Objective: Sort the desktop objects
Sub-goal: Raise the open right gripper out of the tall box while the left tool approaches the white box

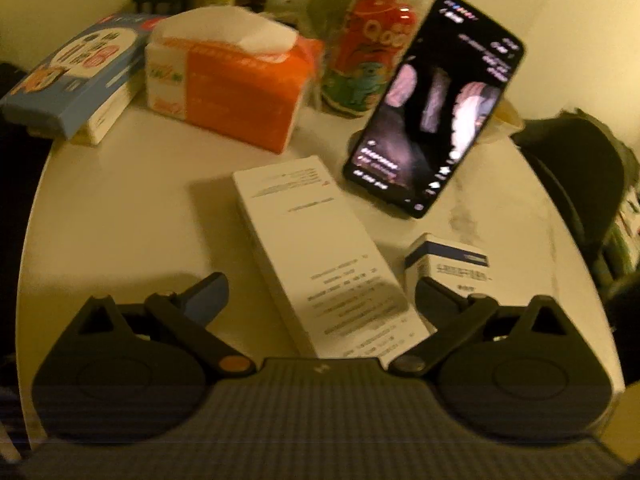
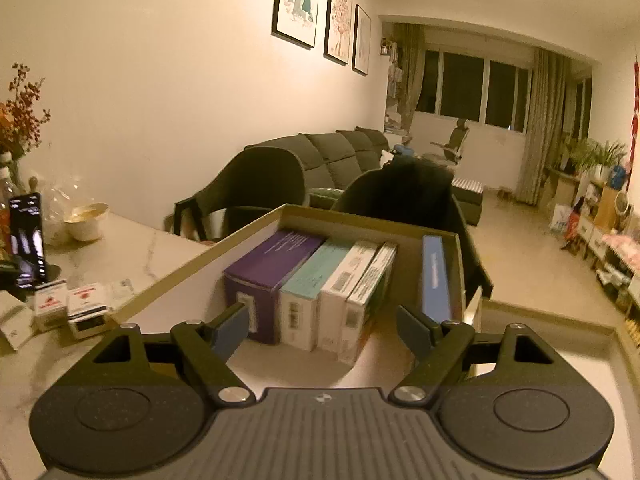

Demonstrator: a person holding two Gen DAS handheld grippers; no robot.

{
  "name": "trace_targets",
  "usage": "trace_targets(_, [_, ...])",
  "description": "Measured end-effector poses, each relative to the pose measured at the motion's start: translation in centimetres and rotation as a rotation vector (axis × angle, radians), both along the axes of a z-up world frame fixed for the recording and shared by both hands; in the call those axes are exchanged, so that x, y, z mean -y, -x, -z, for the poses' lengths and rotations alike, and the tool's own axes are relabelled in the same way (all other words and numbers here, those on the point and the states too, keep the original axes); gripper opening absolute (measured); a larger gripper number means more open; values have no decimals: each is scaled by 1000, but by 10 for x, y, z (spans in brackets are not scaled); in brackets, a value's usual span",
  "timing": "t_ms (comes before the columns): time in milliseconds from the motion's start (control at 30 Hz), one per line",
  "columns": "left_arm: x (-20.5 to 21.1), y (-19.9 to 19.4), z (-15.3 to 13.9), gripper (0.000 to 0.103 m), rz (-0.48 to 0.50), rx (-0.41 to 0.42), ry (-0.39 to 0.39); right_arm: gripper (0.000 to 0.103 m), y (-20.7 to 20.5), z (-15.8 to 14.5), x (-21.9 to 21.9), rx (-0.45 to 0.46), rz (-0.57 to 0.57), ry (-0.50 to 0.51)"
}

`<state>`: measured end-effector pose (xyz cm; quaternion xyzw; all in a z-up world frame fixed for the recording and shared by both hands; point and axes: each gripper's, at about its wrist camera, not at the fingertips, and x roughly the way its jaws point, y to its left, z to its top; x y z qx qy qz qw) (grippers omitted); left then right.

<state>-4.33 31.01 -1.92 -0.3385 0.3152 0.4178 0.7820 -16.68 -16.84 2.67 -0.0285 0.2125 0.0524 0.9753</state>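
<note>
The left gripper (image 1: 320, 300) hangs over the pale table (image 1: 120, 208) with its jaws spread wide and gripping nothing; one long white box (image 1: 320, 248) lies flat between and beyond the fingers, not pressed by either pad. Just right of that box, close against the right finger, stands one small white carton with a dark blue band (image 1: 448, 264). Farther off, one phone (image 1: 436, 104) leans upright with its screen lit. Behind it stands one red printed can (image 1: 368, 56). To the far left of the can sits one orange tissue pack (image 1: 232, 80) with a white tissue sticking up, and left again one blue book (image 1: 76, 76) lies on something pale.

The right gripper (image 2: 320, 328) is likewise released, jaws wide apart and empty, aimed into one open cardboard tray (image 2: 248, 224). Inside the tray five boxes stand on edge: four in a tight row, namely one purple box (image 2: 272, 264), one teal box (image 2: 316, 276), and two white boxes (image 2: 352, 276), plus one blue box (image 2: 434, 276) standing apart against the right wall. Left of the tray, on the table, two small red-and-white cartons (image 2: 68, 300) sit side by side, with the phone standing beyond them. Far behind are two dark chairs (image 2: 256, 184), one sofa (image 2: 344, 152) and three framed pictures (image 2: 324, 12).
</note>
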Motion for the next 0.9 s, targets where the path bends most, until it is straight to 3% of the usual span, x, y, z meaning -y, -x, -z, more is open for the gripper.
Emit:
trace_targets(200, [10,3,0,93,-37,22,-33,84,13,-1,-7,7,-2,-60])
trace_targets(333, [11,11,3,83,-15,76,-35,84,20,-3,-11,8,-14,-101])
trace_targets(567, [9,22,8,77,45,119,-41,85,25,-4,-24,3,-37,-102])
trace_targets(733, [5,24,7,80,26,108,-30,85,26,-3,-33,-2,-53,-101])
trace_targets(833, [5,14,6,90,52,76,-31,85,26,-3,-37,-4,-58,-97])
trace_targets(900, [7,9,6,91,73,61,-40,85,27,-4,-39,-4,-62,-94])
